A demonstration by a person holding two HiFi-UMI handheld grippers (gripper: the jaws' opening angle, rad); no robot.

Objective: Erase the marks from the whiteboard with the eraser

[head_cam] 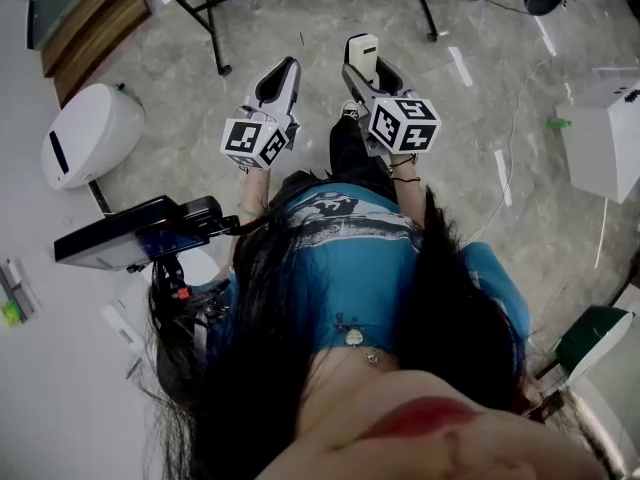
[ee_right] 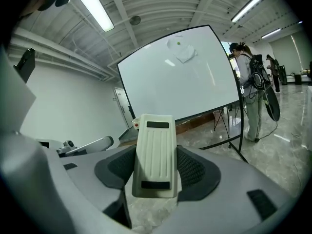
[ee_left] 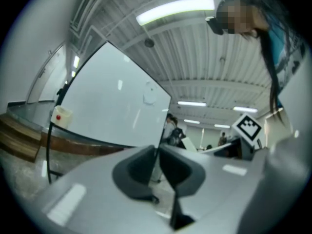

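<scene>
The right gripper (ee_right: 156, 172) has its jaws clamped on the white ribbed eraser (ee_right: 155, 150), held up well apart from the whiteboard (ee_right: 195, 87) ahead, which seems to carry a faint mark (ee_right: 181, 52) near its top, while the left gripper (ee_left: 158, 169) has its jaws pressed together on nothing.

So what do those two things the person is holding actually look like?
The left tool and right tool are alike: a pale grey plastic shell narrowing toward the front, with dark textured pads inside the jaws. Each carries a white cube printed with black square markers. The person wears a blue top and dark bands at the right wrist.
</scene>
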